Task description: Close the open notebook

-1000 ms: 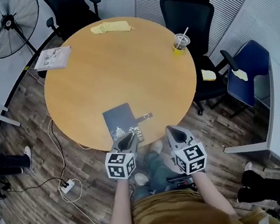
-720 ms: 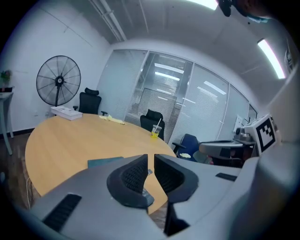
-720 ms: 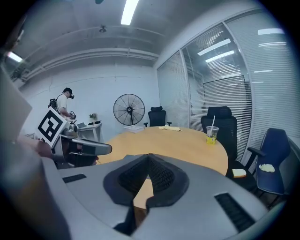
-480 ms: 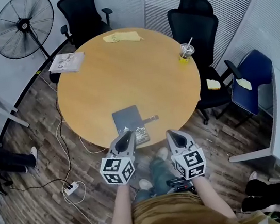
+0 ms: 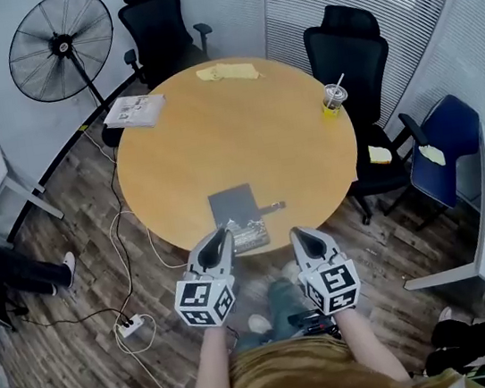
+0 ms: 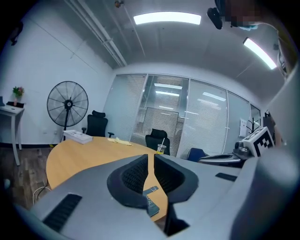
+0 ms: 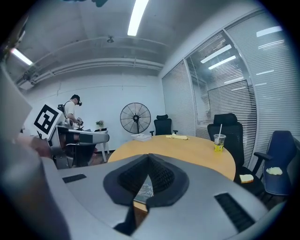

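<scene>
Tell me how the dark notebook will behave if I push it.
The notebook lies flat and thin, so it probably slides rather than tips. Its strap sticks out sideways and may snag. Near the table edge, it could fall.

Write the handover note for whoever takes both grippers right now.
Left gripper: jaws have just been closing and are now together, with nothing between them. It is held short of the table.
Right gripper: jaws together, empty, beside the left.
Notebook: flat at the table's near edge, dark cover up. It looks closed, and its strap lies loose to the right.
Left to do: probably nothing, just check the cover.
</scene>
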### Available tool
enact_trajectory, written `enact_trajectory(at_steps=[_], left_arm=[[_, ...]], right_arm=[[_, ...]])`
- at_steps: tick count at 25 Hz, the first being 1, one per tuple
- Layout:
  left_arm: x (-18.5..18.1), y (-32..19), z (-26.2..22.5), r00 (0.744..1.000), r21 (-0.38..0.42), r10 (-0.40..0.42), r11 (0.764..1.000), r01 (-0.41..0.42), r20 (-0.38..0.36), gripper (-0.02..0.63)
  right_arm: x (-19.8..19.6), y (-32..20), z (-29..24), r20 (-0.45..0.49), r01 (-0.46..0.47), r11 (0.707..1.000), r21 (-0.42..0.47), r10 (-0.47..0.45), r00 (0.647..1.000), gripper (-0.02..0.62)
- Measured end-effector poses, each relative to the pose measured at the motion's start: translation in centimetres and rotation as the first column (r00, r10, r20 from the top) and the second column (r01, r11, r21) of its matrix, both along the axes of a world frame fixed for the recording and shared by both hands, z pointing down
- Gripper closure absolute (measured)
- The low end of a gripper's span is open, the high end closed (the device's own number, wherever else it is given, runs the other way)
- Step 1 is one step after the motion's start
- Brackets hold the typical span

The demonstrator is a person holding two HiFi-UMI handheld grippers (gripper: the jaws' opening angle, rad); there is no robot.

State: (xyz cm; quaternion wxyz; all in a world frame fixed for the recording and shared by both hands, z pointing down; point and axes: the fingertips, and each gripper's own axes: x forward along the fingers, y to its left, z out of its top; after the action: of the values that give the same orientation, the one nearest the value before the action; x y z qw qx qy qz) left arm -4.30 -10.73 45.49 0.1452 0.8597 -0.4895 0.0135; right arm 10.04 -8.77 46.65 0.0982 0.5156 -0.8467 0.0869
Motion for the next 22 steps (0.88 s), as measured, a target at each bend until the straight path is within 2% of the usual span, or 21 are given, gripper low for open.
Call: enact_trajectory(at_steps=[12, 22], left_arm=[[-0.4, 0.09, -0.77, 1.0, 0.023, -0.007, 1.0, 0.008, -0.018, 0.545], [-0.64, -0.22, -0.19, 1.0, 0.01, -0.006, 1.0, 0.006, -0.023, 0.545]], right_arm=[[-0.42, 0.17, -0.2, -0.012, 0.013, 1.0, -0.001, -0.013, 1.0, 0.584], [-0.39, -0.06, 0.24, -0.02, 0.006, 1.0, -0.011, -0.006, 1.0, 0.584]])
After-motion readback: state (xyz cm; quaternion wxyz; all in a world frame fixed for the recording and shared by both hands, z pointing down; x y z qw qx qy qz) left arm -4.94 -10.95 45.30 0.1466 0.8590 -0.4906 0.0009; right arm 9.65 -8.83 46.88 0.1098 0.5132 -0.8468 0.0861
